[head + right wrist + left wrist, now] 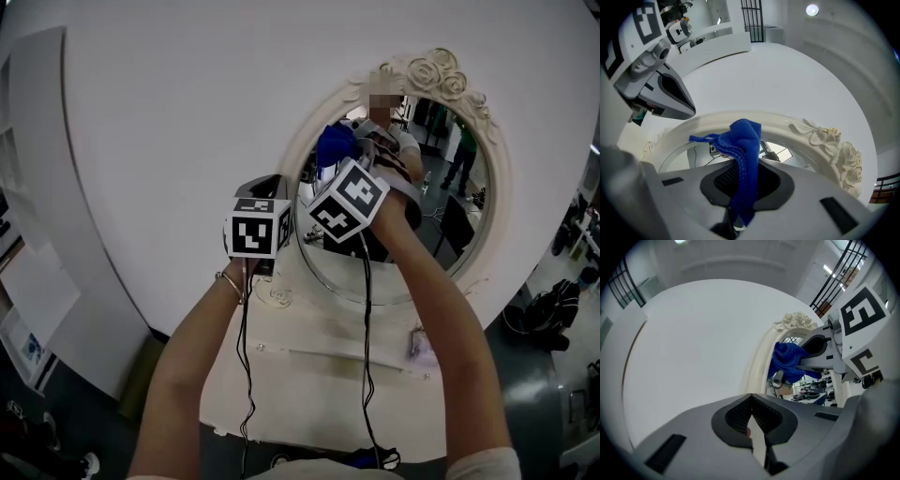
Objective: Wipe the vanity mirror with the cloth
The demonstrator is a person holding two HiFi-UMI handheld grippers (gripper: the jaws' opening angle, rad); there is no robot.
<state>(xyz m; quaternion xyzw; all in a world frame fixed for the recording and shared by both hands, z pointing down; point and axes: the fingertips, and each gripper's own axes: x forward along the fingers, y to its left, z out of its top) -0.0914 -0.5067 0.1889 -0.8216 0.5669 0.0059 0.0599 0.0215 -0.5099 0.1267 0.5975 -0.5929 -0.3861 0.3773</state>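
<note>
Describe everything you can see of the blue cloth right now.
The blue cloth is deep-blue, waffle-textured fabric, soft and bunched rather than folded. The right gripper is shut on it: a strip runs down between the jaws and hangs out below, while the larger part bulges above them, a thin edge trailing sideways. The head view shows it held at the upper left of the oval mirror, just inside the cream carved frame. Whether it presses the glass cannot be told.

Blue cloth, cream mirror, grey tools.
The cloth [743,159] is deep blue, waffle-textured; the mirror frame [431,70] cream-white; the left gripper [751,405] and right gripper [740,174] grey, their marker cubes [258,228] black-and-white squares; the far wall [187,141] plain white.
</note>
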